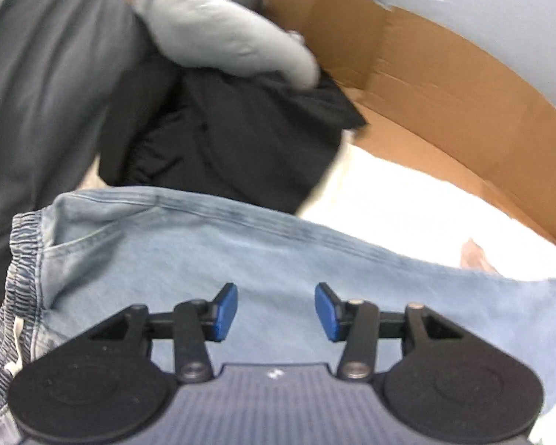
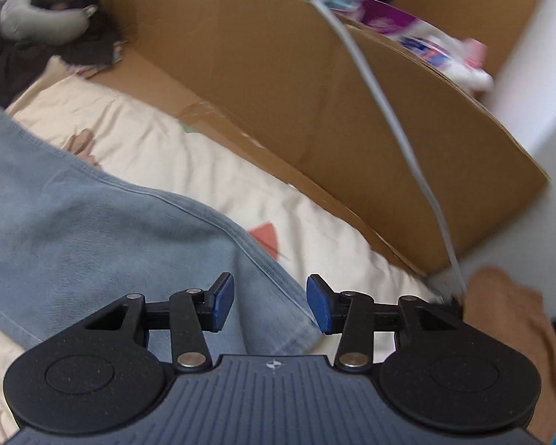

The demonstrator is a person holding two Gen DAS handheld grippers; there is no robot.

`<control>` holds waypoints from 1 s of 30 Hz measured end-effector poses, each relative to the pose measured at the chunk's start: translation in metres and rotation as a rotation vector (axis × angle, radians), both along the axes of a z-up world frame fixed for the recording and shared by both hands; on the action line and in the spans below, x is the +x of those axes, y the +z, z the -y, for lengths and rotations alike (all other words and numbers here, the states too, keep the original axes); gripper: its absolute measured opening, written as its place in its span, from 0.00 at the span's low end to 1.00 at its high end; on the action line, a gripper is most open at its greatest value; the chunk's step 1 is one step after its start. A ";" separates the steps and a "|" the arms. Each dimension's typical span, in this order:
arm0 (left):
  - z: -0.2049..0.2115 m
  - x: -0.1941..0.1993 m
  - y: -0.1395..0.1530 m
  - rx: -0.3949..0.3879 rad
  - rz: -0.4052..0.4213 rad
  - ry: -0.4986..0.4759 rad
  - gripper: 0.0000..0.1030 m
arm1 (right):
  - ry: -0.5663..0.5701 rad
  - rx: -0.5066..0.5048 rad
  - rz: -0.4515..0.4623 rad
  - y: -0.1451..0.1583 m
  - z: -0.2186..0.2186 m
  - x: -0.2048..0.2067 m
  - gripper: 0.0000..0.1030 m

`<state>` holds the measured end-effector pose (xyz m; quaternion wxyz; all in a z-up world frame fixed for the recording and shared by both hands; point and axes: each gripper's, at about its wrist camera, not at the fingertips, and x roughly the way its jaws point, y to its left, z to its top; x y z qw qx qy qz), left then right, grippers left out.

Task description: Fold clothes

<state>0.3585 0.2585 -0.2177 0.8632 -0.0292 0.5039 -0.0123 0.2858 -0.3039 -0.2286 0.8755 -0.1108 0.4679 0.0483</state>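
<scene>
Jeans: pale blue denim jeans [image 1: 241, 259] lie spread flat on the bed under both grippers, with nothing pinching them.
Jeans, look: faded wash, stitched seams, a slanted pocket and a gathered elastic waistband [image 1: 22, 259] with a white drawstring at the left edge of the left wrist view.
Jeans, leg end: the right wrist view shows the leg hem [image 2: 296, 319] lying on the sheet, just under the gap between the fingers.
Left gripper: the left gripper [image 1: 276, 311] hangs above the denim, its blue-padded fingers [image 1: 228, 307] spread apart and empty.
Right gripper: the right gripper [image 2: 270, 304] is likewise parted, with only cloth showing below the gap and nothing held.
Bed sheet: a cream bed sheet [image 2: 189, 155] with coloured shapes printed on it lies beneath the jeans.
Only in the left view: a black garment [image 1: 222, 141] is bunched just beyond the waistband, with a grey neck pillow [image 1: 222, 33] resting on it; the picture is blurred.
Only in the right view: a grey cable [image 2: 389, 111] runs across the cardboard, and tan cloth [image 2: 507, 319] lies at the right.
Cardboard box: an open cardboard box [image 2: 278, 92] stands along the far edge of the bed.
Box contents: colourful plastic packaging [image 2: 426, 44] shows over its far wall; I cannot tell what it is.
</scene>
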 end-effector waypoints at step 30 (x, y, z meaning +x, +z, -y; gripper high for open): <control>0.035 -0.075 -0.049 -0.130 -0.065 -0.042 0.59 | -0.258 0.129 0.000 -0.102 0.041 -0.003 0.16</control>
